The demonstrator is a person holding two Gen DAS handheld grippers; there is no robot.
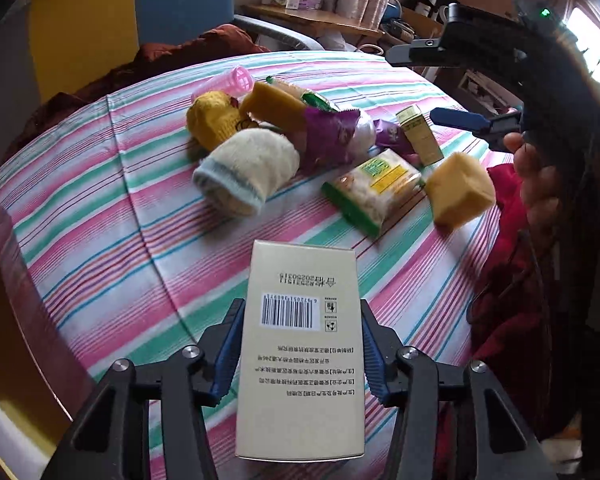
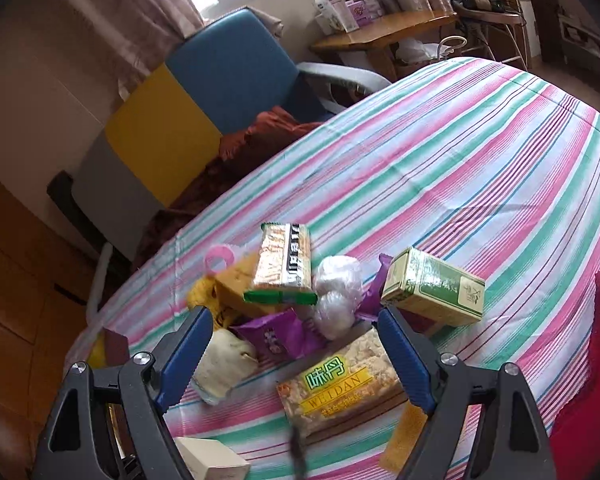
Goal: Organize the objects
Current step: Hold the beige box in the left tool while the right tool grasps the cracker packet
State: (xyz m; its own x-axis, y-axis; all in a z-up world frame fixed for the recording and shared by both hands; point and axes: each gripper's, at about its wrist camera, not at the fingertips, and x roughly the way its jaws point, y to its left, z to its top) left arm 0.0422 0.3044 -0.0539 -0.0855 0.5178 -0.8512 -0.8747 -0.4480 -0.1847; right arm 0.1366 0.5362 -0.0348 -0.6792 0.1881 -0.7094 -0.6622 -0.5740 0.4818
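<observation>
My left gripper [image 1: 300, 312] is shut on a beige carton with a barcode [image 1: 300, 340] and holds it over the striped tablecloth [image 1: 140, 200]. A pile lies beyond it: a cream sock [image 1: 248, 168], a yellow sock [image 1: 212, 118], yellow sponges [image 1: 458, 190], a Weidan snack pack [image 1: 374, 190], a purple wrapper [image 1: 332, 132], a green box [image 1: 418, 134]. My right gripper [image 2: 294, 316] is open, hovering over the pile above the Weidan pack [image 2: 340, 392] and purple wrapper [image 2: 280, 338]. The green box [image 2: 432, 292] is just right of it. The right gripper also shows in the left wrist view [image 1: 460, 118].
A pink hair roller [image 1: 240, 80] and another snack pack [image 2: 286, 264] lie at the pile's far side. A blue and yellow chair [image 2: 204, 92] stands behind the table. A wooden shelf with boxes [image 2: 380, 28] is farther back. Red cloth [image 1: 512, 280] hangs at the table's right edge.
</observation>
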